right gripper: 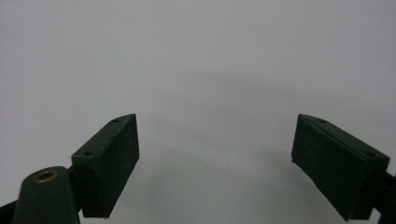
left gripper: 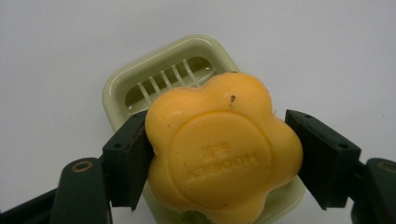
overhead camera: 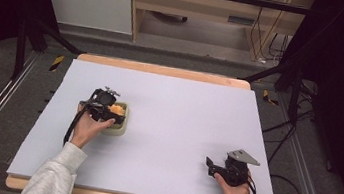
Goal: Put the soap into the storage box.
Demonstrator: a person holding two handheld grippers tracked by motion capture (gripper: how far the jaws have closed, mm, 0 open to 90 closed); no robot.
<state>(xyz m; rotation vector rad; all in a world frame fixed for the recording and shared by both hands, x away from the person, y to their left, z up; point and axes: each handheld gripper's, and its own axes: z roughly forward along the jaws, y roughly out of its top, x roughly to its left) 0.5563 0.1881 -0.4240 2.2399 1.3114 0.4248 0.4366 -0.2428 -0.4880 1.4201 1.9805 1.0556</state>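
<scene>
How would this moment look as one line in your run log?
left gripper: shut on soap | soap: over soap dish | right gripper: open, idle over table

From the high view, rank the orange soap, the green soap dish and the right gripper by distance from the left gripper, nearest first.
1. Orange soap: between the jaws of the left gripper.
2. Green soap dish: directly under the soap, left side of the table.
3. Right gripper: far off, near the table's front right.
</scene>
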